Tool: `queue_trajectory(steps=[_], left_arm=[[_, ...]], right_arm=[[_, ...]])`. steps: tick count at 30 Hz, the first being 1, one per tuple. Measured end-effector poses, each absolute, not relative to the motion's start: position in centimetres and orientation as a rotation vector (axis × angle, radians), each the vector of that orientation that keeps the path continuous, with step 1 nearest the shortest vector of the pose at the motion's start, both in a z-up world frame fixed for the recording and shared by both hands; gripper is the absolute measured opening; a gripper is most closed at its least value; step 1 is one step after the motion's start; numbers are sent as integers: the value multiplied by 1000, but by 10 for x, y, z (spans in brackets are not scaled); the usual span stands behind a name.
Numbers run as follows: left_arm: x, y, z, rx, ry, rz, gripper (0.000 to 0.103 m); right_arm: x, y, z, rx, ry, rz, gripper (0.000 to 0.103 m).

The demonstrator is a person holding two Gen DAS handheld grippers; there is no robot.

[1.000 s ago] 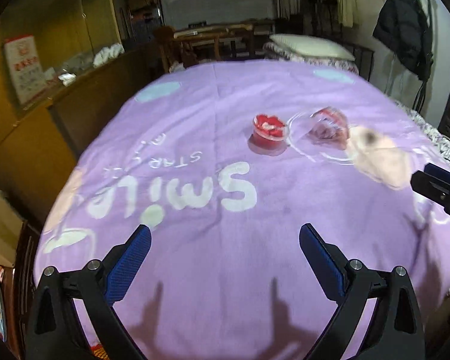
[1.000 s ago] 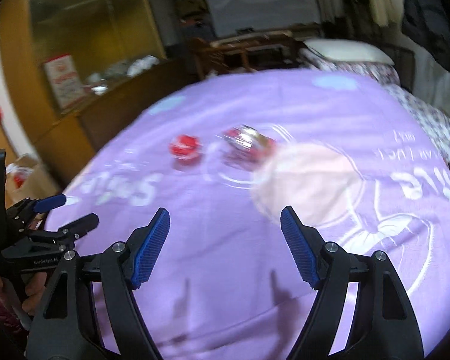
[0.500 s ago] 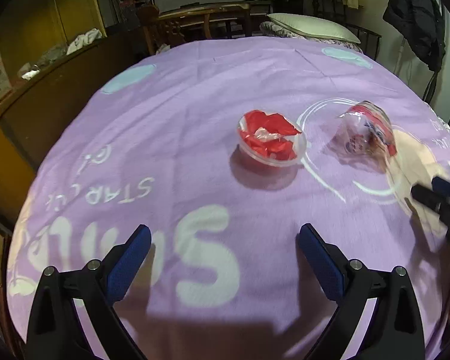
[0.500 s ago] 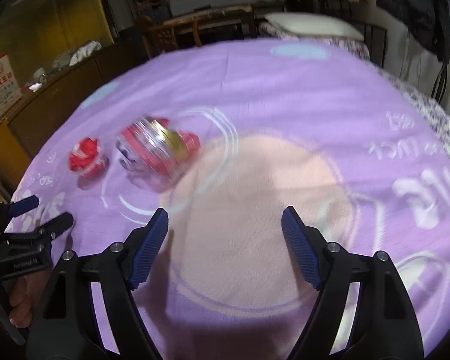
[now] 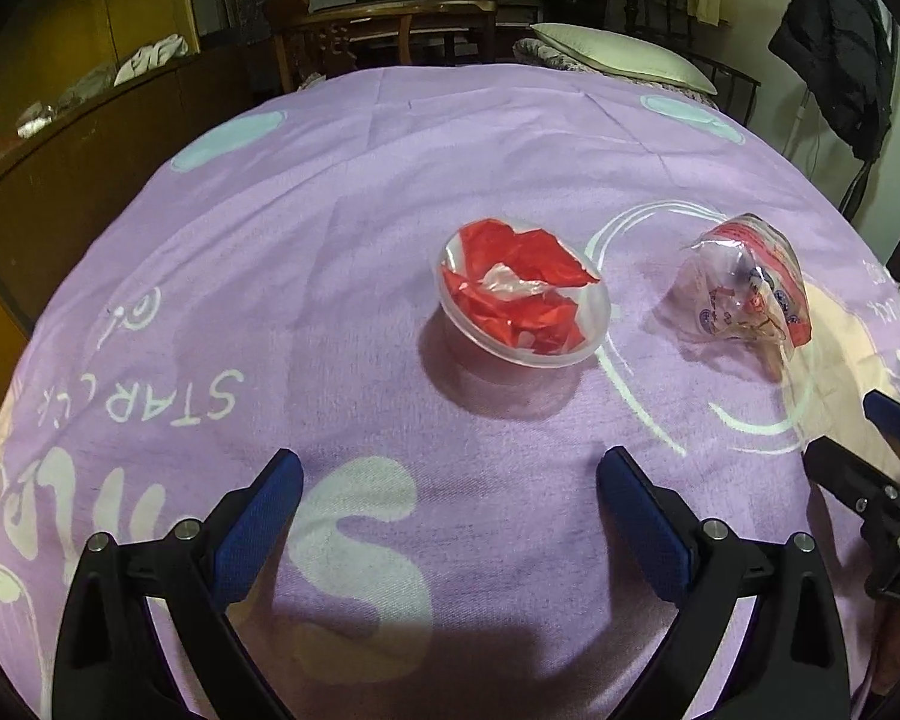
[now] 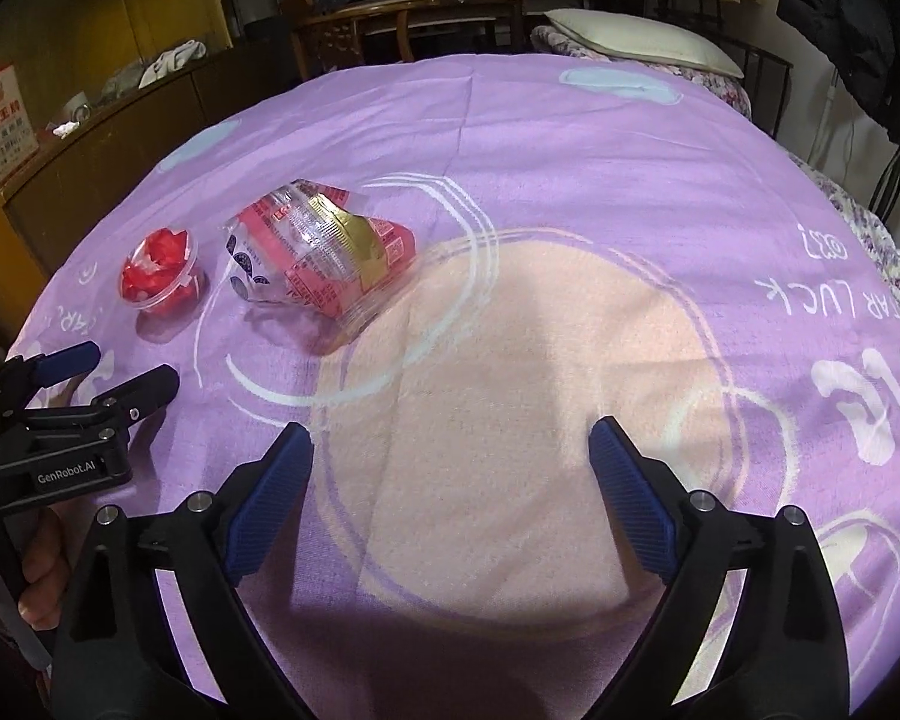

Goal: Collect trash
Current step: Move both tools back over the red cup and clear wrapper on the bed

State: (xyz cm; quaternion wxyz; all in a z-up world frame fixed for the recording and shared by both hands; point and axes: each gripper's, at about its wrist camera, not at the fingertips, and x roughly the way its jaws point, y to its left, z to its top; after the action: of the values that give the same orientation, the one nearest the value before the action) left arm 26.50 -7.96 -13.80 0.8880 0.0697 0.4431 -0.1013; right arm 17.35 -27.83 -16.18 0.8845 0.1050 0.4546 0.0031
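Trash sits on purple blanket (image 5: 342,228) over bed: small clear cup (image 5: 521,324) stuffed with red wrapper at our left tool's (image 5: 449,495) 12 o'clock, crumpled clear cup (image 6: 321,252) on its side at right tool's (image 6: 450,462) 11 o'clock. Both tools spread apart, empty, short of trash. We judge both light, thin, crushable, slick. Take small cup across rim; pinch crumpled one at creased wall, gently.
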Motion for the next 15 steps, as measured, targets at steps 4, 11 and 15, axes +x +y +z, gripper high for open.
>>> queue_trajectory(steps=[4,11,15], left_arm=[[264,-80,-138,147,920,-206,99],[262,-79,-139,149,920,-203,99],[266,-80,-139,144,927,-210,99]], right_arm=[[175,-277,-162,210,953,12,94],[174,-275,-162,207,956,15,96],[174,-274,-161,211,955,18,96]])
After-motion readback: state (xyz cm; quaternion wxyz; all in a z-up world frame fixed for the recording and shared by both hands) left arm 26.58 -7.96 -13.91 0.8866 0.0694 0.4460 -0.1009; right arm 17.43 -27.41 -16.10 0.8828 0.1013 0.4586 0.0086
